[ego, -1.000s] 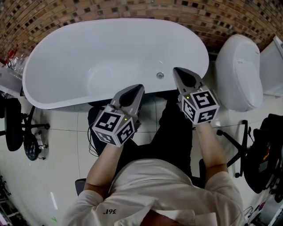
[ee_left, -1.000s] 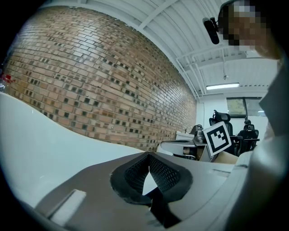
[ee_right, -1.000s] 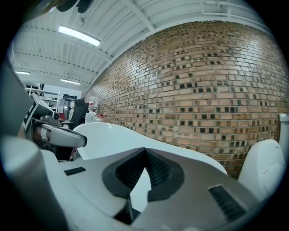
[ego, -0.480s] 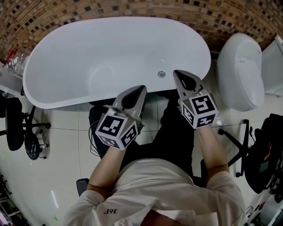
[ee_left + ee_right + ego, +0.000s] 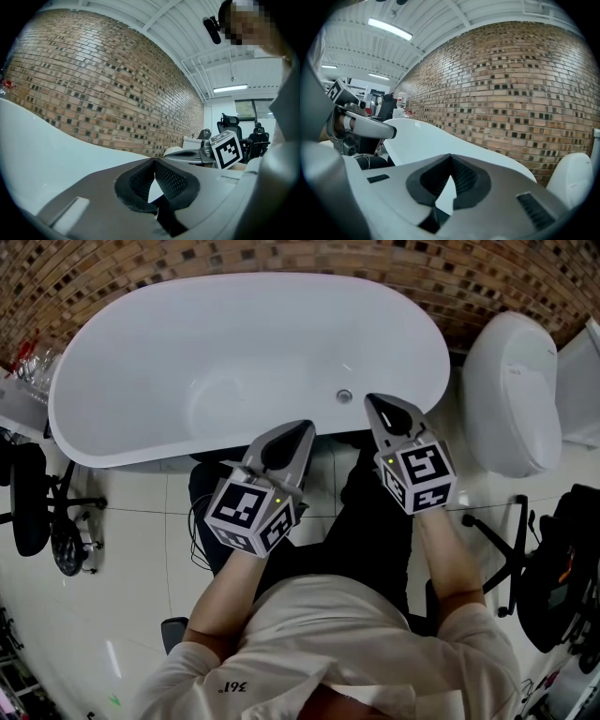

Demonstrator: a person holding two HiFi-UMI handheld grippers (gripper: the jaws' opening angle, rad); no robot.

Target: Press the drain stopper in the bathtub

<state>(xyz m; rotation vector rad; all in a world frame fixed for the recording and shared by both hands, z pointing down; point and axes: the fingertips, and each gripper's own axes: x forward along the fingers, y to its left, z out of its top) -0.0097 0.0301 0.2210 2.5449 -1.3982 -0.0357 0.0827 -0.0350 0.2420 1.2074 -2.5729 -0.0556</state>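
Overhead, a white bathtub point(image 5: 234, 324) stands on pale floor tiles point(image 5: 122, 549) against a brick wall point(image 5: 469, 277). Only the head view shows the drain stopper point(image 5: 344, 396), inside the tub near the right gripper point(image 5: 372, 399). Its jaws, like those of the left gripper point(image 5: 305, 426), meet at the tips, holding nothing.

The floor point(image 5: 131, 549) is glossy white tile with thin dark joints. A white oval tub point(image 5: 253, 343) stands on it at the far side, against the brick wall. A white toilet point(image 5: 511, 395) stands just right of the tub. At the left edge sits a black chair point(image 5: 42, 512) on a wheeled base. Another black chair point(image 5: 553, 568) stands at the right edge. Black cables point(image 5: 195, 554) lie on the tiles near the tub's near side, left of the person's legs.
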